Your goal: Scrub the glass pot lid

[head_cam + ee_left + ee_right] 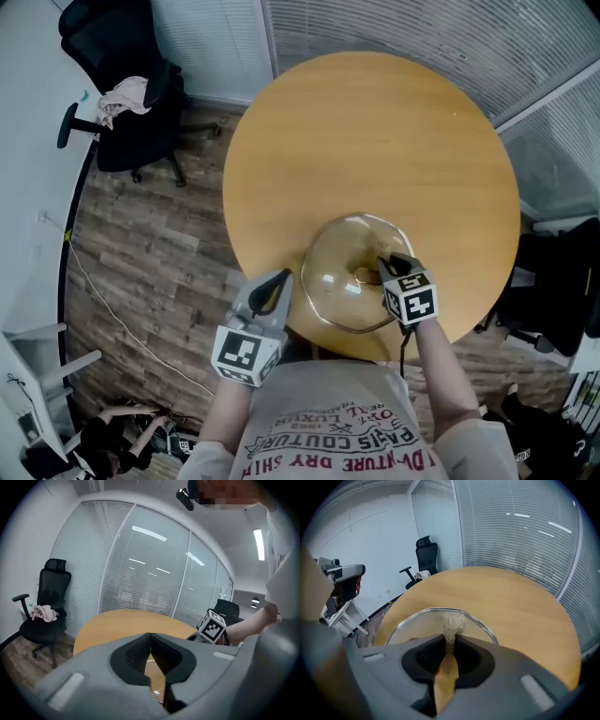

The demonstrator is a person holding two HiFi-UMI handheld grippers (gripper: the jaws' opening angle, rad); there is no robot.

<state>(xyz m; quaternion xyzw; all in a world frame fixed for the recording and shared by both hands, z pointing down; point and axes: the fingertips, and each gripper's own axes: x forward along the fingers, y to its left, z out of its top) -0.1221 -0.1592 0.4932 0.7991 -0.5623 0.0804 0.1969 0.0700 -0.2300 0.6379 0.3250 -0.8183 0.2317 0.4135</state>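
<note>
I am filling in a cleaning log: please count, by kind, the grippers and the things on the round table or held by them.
Glass pot lid: 1
Scrub pad: 1
Grippers: 2, left gripper and right gripper
Total: 4

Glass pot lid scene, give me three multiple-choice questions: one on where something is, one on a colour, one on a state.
1. Where does the glass pot lid lie?
A. on the floor
B. on the round table, near the person's edge
C. on a chair

2. What colour is the office chair with the cloth on it?
A. black
B. red
C. white

3. How do the jaws of the right gripper stand?
A. wide apart, empty
B. shut on a scrubber
C. shut on the table's edge

Answers:
1 B, the lid rests on the wood by the near rim.
2 A, its seat and back are black.
3 B, the right gripper view shows fibres pinched between the jaws.
</note>
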